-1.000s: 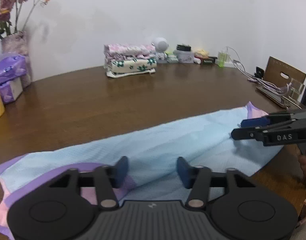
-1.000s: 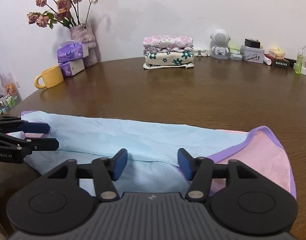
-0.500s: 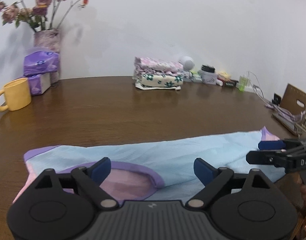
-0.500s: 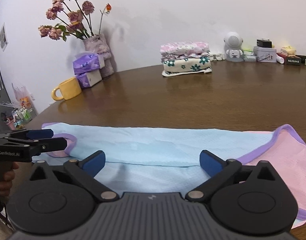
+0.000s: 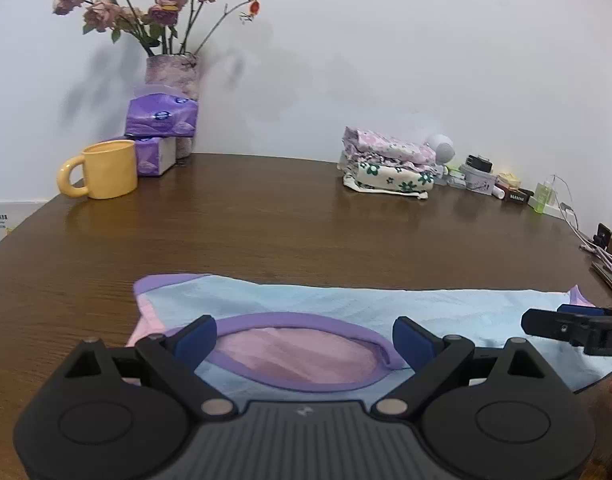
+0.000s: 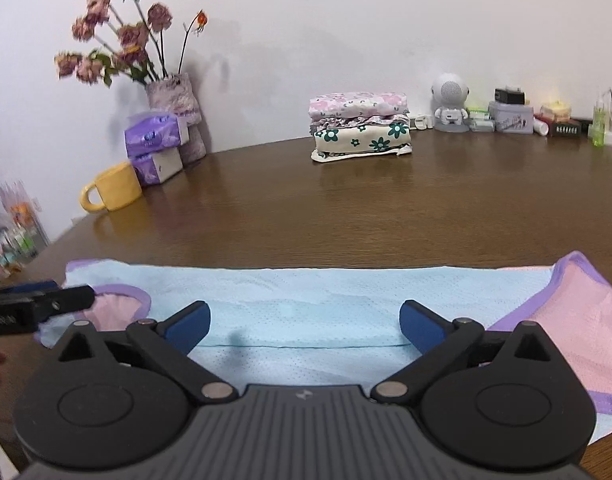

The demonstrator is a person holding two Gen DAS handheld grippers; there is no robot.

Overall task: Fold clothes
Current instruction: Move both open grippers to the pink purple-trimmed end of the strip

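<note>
Light-blue garment (image 5: 345, 304) with purple trim and pink inside lies folded into a long strip flat on the near edge of the wooden table (image 5: 286, 232). Left gripper (image 5: 304, 340) over its armhole end, jaws wide apart, empty. Right gripper (image 6: 304, 326) over the middle, also spread, empty. Folded clothes stack (image 6: 359, 126), yellow mug (image 5: 106, 169) far back.
</note>
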